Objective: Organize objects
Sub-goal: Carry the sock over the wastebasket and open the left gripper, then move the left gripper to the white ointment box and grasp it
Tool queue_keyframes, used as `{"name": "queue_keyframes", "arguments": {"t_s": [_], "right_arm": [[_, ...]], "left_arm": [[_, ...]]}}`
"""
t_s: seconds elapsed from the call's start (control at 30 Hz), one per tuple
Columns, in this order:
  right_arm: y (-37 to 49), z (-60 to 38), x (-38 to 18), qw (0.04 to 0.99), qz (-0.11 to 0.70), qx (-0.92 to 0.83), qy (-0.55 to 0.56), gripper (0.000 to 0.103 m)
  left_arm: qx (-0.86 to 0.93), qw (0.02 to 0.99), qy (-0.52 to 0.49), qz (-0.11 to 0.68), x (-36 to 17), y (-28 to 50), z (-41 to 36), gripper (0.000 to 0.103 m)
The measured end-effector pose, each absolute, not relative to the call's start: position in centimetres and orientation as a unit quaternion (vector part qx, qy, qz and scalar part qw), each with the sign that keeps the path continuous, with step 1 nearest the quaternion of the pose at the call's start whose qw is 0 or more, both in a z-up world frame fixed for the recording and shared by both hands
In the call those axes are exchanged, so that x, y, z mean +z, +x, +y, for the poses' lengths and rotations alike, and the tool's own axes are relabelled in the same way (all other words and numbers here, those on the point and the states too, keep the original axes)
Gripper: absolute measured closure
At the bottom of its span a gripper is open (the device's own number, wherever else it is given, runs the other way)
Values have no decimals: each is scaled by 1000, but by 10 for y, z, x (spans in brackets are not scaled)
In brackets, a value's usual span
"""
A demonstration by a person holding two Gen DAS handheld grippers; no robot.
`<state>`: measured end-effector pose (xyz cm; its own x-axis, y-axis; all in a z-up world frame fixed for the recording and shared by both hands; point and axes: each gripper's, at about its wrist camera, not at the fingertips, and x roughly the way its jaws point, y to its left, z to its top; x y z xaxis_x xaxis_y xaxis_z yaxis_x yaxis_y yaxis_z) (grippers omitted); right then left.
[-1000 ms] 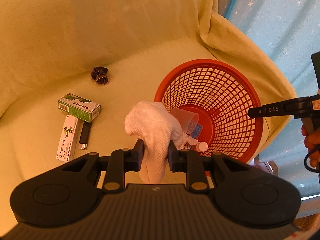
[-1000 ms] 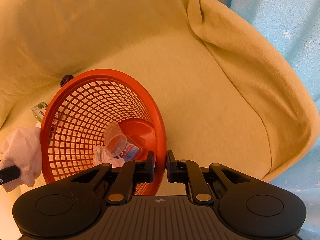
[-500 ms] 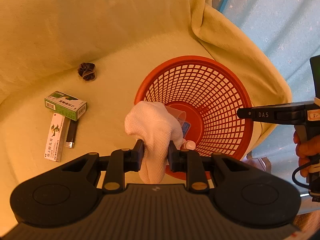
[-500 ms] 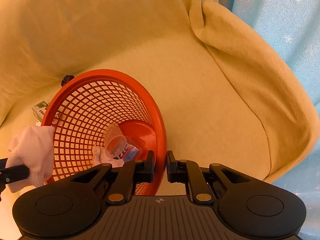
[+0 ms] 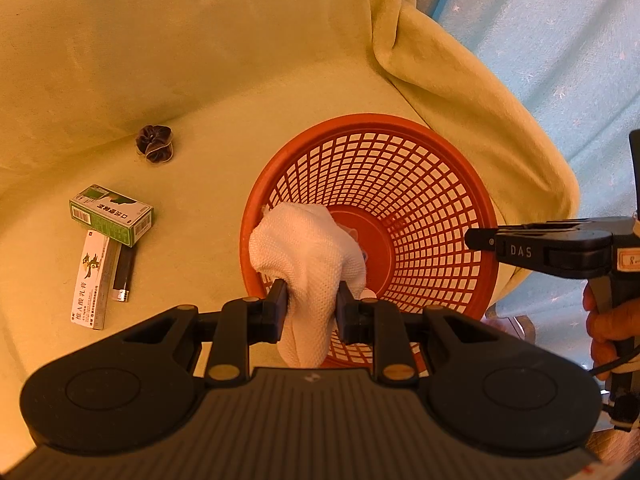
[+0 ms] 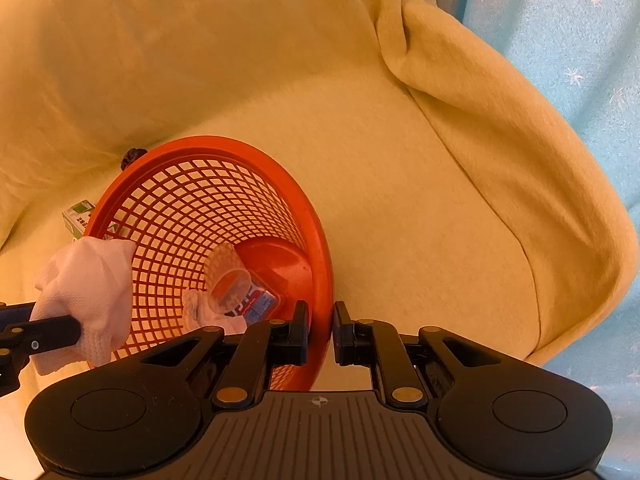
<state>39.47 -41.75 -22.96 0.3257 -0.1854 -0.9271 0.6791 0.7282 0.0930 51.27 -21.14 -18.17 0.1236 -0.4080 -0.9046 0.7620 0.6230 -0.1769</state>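
Knitted white cloth neared latticed basket.

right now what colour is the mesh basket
Orange-red, the basket; clearest in the left wrist view.

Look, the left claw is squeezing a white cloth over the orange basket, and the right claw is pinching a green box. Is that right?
Almost. The right claw is pinching the orange basket's rim, not a green box; the right wrist view shows that. The green box lies untouched on the yellow blanket. The left claw does squeeze the white cloth over the basket.
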Motion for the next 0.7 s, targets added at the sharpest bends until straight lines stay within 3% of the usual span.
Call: {"name": "queue_keyframes", "arguments": {"t_s": [0.2, 0.43, 0.7], "right_arm": [[394, -418, -230, 778, 508, -279, 243, 95], [394, -418, -229, 779, 512, -269, 245, 95], [393, -418, -230, 779, 512, -262, 249, 94]], "left_arm": [[-401, 727, 170, 530, -185, 512, -215, 81], [-407, 734, 166, 517, -181, 512, -215, 67], [-404, 750, 156, 501, -171, 521, -194, 67]]}}
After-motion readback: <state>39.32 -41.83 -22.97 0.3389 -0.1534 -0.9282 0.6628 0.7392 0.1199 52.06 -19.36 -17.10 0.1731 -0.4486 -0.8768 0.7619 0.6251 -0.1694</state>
